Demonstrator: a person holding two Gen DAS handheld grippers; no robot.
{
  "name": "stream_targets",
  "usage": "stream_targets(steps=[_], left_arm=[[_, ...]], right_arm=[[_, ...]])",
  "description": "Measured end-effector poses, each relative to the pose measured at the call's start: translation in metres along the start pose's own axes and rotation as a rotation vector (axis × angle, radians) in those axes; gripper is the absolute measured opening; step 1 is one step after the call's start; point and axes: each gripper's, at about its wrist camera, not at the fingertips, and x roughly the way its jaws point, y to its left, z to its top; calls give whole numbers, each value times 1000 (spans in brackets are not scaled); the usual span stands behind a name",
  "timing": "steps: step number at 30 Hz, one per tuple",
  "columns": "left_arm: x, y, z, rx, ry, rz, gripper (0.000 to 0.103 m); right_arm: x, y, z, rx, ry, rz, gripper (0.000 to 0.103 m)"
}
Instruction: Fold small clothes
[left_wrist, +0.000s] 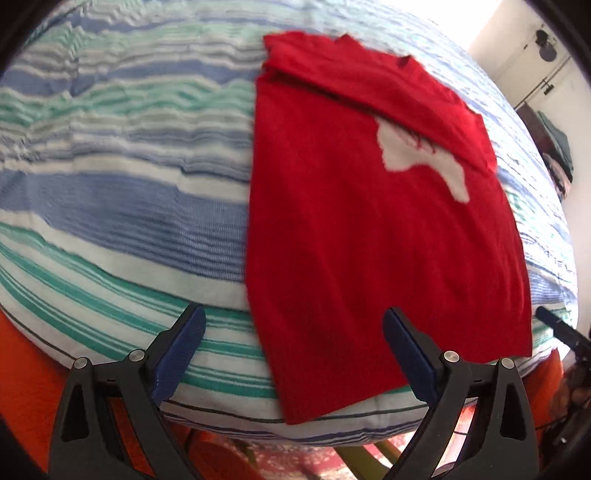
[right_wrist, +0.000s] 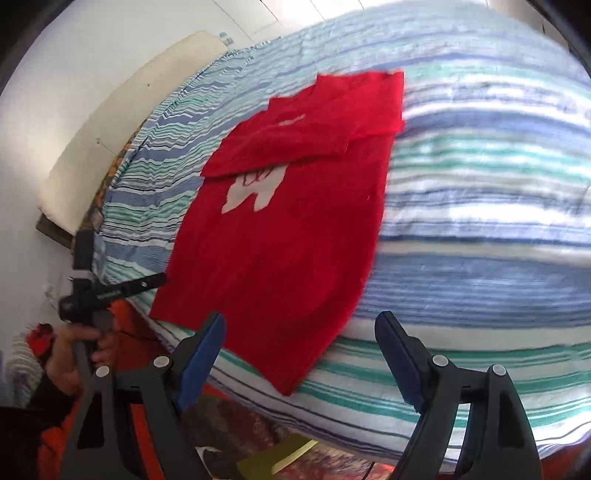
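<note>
The shirt (left_wrist: 369, 229) lies flat on the striped bed (left_wrist: 110, 206), sleeves folded in. Both the left gripper (left_wrist: 293, 354) and right gripper (right_wrist: 299, 354) hang wide and empty above its hem. Pinch each hem corner fully, then lift evenly toward the collar.

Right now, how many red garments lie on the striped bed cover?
1. The red shirt lies flat on the striped bed cover, its top part folded over, its bottom hem near the bed's front edge. Others may be out of view.
</note>
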Motion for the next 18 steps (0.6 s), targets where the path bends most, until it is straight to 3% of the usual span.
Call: stream_targets(steps=[4,5,6,7,8,9,10,13,16,18], left_arm=[[3,2,-2,-7,11,-52,95],[3,1,-3,0,26,-76,88],[2,0,-4,5,42,-100,63],[3,-2,-6,14,65,-118,47],[6,-3,-9,25,93,-126,15],[9,-4,-12,30,118,-154,6],[9,-4,-13,24,124,-171,6],[-10,3,-10,-37,101,-265,5],[-39,8,11,-103,41,-400,5],[-50,7,40,-131,-3,-466,5]], right_arm=[[33,-5,-11,37,103,63,83],[37,-3,-12,30,118,70,83],[40,1,-13,21,129,83,79],[42,4,-13,18,142,107,75],[45,5,-13,22,155,123,56],[50,6,-13,30,184,123,24],[57,6,-15,33,221,102,7],[55,10,-16,32,247,90,5],[26,8,-3,102,154,143,5],[7,5,17,138,74,155,5]])
